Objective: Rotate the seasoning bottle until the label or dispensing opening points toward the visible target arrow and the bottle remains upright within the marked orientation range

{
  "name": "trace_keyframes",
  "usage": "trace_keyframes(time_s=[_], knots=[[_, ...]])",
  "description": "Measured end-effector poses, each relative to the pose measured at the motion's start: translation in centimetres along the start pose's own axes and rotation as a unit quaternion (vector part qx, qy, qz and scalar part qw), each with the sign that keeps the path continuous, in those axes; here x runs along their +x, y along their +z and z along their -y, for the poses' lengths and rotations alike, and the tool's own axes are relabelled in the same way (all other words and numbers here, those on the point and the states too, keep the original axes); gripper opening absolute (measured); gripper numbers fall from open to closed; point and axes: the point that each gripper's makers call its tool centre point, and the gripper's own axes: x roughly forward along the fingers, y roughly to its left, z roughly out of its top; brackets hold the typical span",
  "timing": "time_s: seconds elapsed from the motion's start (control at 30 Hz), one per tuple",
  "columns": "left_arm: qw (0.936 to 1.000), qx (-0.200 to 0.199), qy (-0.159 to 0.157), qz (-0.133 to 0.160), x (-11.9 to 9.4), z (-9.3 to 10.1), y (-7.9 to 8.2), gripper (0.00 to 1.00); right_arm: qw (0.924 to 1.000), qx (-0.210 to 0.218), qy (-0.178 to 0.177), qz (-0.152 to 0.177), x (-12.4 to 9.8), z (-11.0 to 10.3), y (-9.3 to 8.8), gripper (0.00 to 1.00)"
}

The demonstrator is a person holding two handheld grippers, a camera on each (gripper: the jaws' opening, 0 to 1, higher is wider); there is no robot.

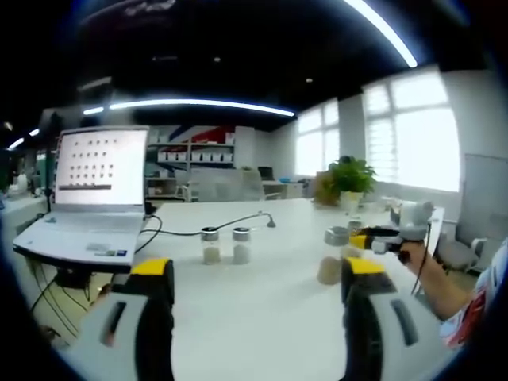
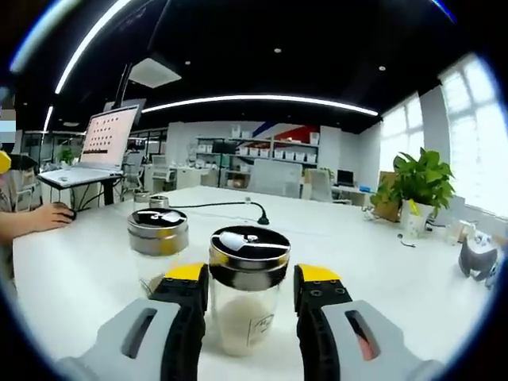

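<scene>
Four clear glass seasoning bottles [image 2: 248, 290], round metal caps, upright mid white worktop [image 2: 381, 262]. Right gripper [image 2: 251, 298] jaws straddle one, grip unclear. Left gripper [image 1: 258, 286] jaws released.

Your right gripper [image 2: 251, 290] has its jaws level and close either side of a bottle [image 2: 248, 290], though contact is unclear. Your left gripper [image 1: 252, 279] is spread wide, nothing between its jaws.
</scene>
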Motion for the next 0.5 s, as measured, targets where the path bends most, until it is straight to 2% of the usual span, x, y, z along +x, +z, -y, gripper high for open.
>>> trace_keyframes(time_s=[0.1, 0.17, 0.33, 0.4, 0.5], knots=[[1.0000, 0.001, 0.000, -0.001, 0.0, 0.0, -0.1, 0.92, 0.9996, -0.001, 0.020, 0.020, -0.6, -0.1, 1.1, 0.59], [1.0000, 0.000, -0.001, -0.001, -0.1, 0.0, -0.1, 0.92, 0.9993, 0.002, 0.028, 0.023, -1.0, 0.2, 1.2, 0.64], [1.0000, -0.001, 0.002, 0.001, -0.2, -0.1, 0.0, 0.92, 0.9977, 0.002, 0.061, 0.030, -1.4, 0.9, 1.7, 0.67], [1.0000, -0.001, 0.004, 0.002, -0.3, -0.2, 0.0, 0.92, 0.9939, 0.001, 0.106, 0.031, -1.4, 0.4, 1.9, 0.67], [1.0000, -0.001, 0.004, 0.002, -0.3, -0.2, 0.1, 0.92, 0.9877, -0.001, 0.153, 0.032, -1.3, 0.1, 2.0, 0.64]])
